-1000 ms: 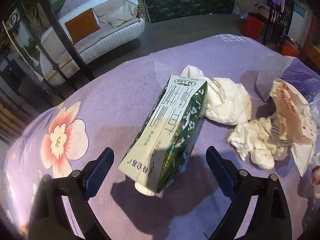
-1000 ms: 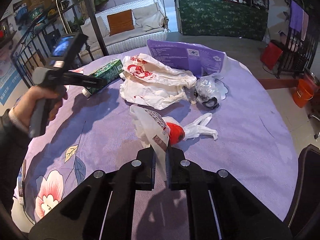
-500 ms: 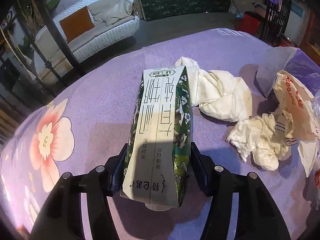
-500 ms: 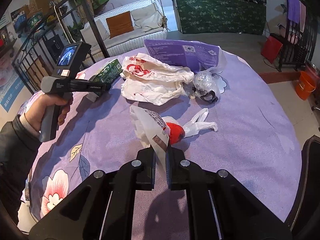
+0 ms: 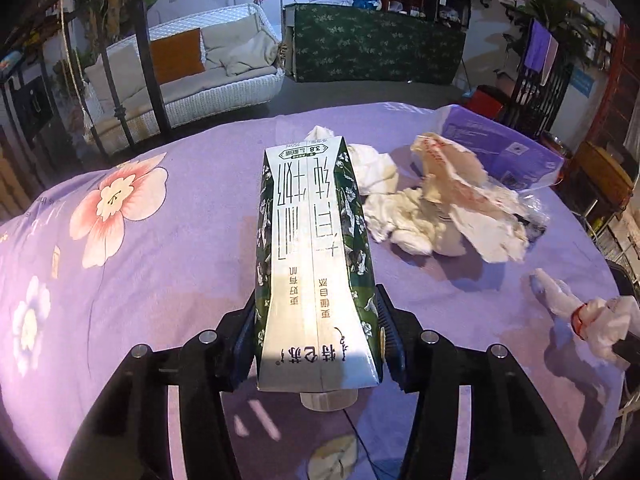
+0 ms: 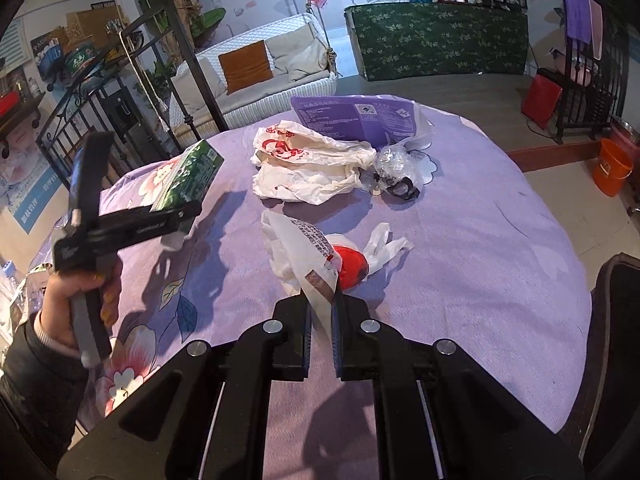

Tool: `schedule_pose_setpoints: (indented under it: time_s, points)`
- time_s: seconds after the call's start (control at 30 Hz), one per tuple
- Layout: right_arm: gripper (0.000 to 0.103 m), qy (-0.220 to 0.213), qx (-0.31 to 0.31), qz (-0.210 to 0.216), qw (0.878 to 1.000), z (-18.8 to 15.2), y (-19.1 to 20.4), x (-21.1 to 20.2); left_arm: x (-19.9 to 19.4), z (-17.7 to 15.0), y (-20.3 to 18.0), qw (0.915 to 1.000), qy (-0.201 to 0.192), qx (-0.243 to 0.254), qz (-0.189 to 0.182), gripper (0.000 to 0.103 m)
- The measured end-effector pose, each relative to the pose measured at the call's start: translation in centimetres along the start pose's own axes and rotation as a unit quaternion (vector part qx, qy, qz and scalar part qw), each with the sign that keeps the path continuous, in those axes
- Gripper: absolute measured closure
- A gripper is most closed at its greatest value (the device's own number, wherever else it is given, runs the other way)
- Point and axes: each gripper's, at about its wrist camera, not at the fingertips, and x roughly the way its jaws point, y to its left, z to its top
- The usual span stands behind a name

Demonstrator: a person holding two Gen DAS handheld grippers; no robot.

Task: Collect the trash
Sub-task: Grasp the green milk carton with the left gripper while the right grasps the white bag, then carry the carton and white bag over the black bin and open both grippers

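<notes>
A green and white milk carton [image 5: 312, 248] is gripped lengthwise in my left gripper [image 5: 316, 308], whose jaws are still closing, their pads pressed on its two sides. In the right wrist view the carton [image 6: 188, 176] hangs tilted above the purple tablecloth [image 6: 500, 240], carried by the left gripper [image 6: 180, 214] in a person's hand [image 6: 80, 292]. My right gripper [image 6: 321, 312] is shut on the edge of a white plastic bag [image 6: 304, 248] with something red tied inside; this bag [image 5: 592, 320] also shows at the right of the left wrist view.
Crumpled tissues [image 5: 400, 216] lie mid-table beside a white bag with red print [image 6: 312, 164]. Behind them are a purple package [image 6: 356, 116] and a clear plastic wad [image 6: 394, 164]. A dark chair [image 6: 616, 320] stands at the table's right edge.
The left gripper closed on the milk carton, lifted it off the table and drew it back toward the near left. The right gripper kept its hold on the white bag and shifted a little.
</notes>
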Motion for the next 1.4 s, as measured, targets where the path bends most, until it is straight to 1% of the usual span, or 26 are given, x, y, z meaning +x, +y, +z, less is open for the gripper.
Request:
schedule_pose_setpoints:
  time_s: [0.2,0.3,0.37,0.47,0.57,0.73,0.8,0.87,0.93,0.97,1.03,1.07,1.17,1.23,1.27,1.33,1.4]
  points:
    - [0.094,-0.021,0.008,-0.003,1.000,-1.6,-1.6,-3.0,-3.9,-2.2,-3.6,0.9987,-0.031,0.013,-0.039,0.051]
    - [0.094,-0.035,0.019,-0.012,0.999,-2.4,-3.0,-4.6,-5.3,-3.0,-5.5,0.9966,-0.042,0.014,-0.068,0.051]
    - [0.094,-0.047,0.032,-0.022,0.998,-3.0,-4.2,-5.9,-5.9,-3.4,-7.2,0.9949,-0.047,0.026,-0.085,0.051]
    - [0.094,-0.065,0.053,-0.046,0.995,-3.8,-6.4,-8.0,-6.7,-4.0,-10.1,0.9916,-0.060,0.054,-0.101,0.051]
    - [0.094,-0.084,0.083,-0.078,0.990,-4.6,-9.3,-10.4,-6.9,-4.2,-12.9,0.9862,-0.060,0.073,-0.136,0.051]
    - [0.094,-0.111,0.134,-0.142,0.974,-6.0,-14.9,-14.4,-6.7,-4.1,-17.4,0.9754,-0.057,0.102,-0.187,0.051]
    - [0.094,-0.113,0.160,-0.165,0.967,-6.8,-17.3,-15.6,-6.5,-4.1,-19.2,0.9709,-0.054,0.114,-0.203,0.051]
    - [0.094,-0.103,0.185,-0.184,0.960,-7.5,-19.6,-16.0,-6.5,-4.9,-20.4,0.9668,-0.052,0.123,-0.218,0.051]
    - [0.094,-0.090,0.214,-0.191,0.954,-8.3,-21.8,-15.9,-6.2,-5.1,-21.9,0.9621,-0.045,0.136,-0.232,0.051]
    - [0.094,-0.078,0.232,-0.189,0.951,-8.8,-23.0,-15.7,-6.4,-5.5,-22.7,0.9605,-0.043,0.140,-0.237,0.051]
    - [0.094,-0.055,0.284,-0.176,0.941,-10.3,-26.3,-14.9,-6.4,-5.7,-24.0,0.9558,-0.038,0.152,-0.249,0.051]
    - [0.094,-0.046,0.298,-0.174,0.937,-10.7,-27.3,-14.5,-6.4,-5.9,-24.7,0.9536,-0.036,0.158,-0.254,0.051]
    - [0.094,0.000,0.341,-0.182,0.922,-12.6,-30.8,-12.2,-6.4,-6.4,-26.8,0.9464,-0.032,0.180,-0.266,0.051]
    - [0.094,0.034,0.351,-0.193,0.916,-13.4,-31.8,-10.7,-6.4,-6.6,-28.1,0.9419,-0.031,0.194,-0.272,0.051]
    - [0.094,0.045,0.364,-0.194,0.910,-13.9,-32.5,-9.9,-6.4,-6.7,-28.6,0.9398,-0.029,0.201,-0.275,0.051]
    - [0.094,0.056,0.375,-0.195,0.905,-14.1,-33.1,-9.0,-6.1,-6.8,-29.8,0.9358,-0.021,0.210,-0.283,0.051]
    - [0.087,0.065,0.381,-0.193,0.902,-14.2,-33.6,-8.3,-5.6,-7.0,-30.7,0.9323,-0.005,0.213,-0.292,0.051]
